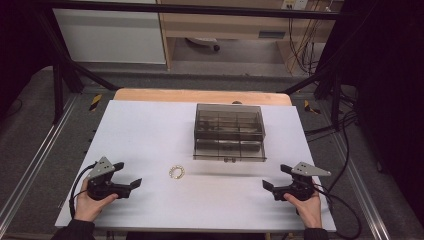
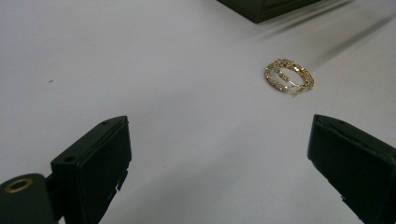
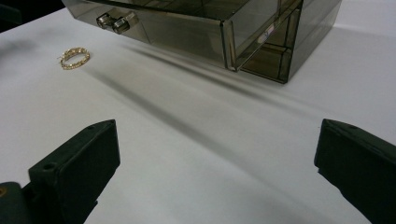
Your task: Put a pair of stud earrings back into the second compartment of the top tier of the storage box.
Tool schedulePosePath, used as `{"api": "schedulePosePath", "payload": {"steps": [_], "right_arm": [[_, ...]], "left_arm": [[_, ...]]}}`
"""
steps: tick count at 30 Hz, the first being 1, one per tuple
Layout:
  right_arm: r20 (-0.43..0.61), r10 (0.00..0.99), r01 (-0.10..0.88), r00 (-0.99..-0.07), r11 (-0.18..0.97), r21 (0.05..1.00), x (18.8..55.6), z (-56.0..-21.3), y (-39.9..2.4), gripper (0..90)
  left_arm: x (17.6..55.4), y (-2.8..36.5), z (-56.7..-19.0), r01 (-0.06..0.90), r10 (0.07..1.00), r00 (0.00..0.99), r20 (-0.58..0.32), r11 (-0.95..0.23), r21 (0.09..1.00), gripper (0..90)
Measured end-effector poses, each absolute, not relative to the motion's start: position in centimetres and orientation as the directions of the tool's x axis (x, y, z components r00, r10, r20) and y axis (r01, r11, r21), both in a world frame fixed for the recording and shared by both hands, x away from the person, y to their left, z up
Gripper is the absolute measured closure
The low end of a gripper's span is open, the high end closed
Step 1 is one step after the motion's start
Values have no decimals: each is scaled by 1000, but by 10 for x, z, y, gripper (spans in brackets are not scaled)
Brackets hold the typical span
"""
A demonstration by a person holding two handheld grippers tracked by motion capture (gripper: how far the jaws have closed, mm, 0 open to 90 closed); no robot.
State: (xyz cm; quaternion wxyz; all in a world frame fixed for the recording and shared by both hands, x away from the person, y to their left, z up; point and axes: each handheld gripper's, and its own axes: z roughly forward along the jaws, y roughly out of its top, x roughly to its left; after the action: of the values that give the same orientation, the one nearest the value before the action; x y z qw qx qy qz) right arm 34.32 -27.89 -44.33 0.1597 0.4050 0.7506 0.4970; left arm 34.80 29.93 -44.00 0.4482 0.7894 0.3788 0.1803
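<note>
between both wide-open, empty grippers [image 1: 129,176] [image 1: 272,178] lie gold hoop earrings [image 1: 176,172]; thin and flat, they could easily skid away from closing jaws.

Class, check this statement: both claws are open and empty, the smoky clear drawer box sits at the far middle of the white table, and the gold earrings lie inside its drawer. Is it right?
One detail is wrong. The gold earrings lie on the bare white table, in front of the drawer box, not inside its drawer; the high view shows this. The left claw and right claw are indeed open and empty.
</note>
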Motion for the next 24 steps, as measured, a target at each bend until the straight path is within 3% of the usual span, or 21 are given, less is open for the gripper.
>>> {"api": "schedulePosePath", "payload": {"steps": [24], "right_arm": [[156, 774, 474, -614, 204, 856, 345, -446, -280, 8]], "left_arm": [[356, 276, -432, 458, 743, 667, -50, -357, 814, 61]]}}
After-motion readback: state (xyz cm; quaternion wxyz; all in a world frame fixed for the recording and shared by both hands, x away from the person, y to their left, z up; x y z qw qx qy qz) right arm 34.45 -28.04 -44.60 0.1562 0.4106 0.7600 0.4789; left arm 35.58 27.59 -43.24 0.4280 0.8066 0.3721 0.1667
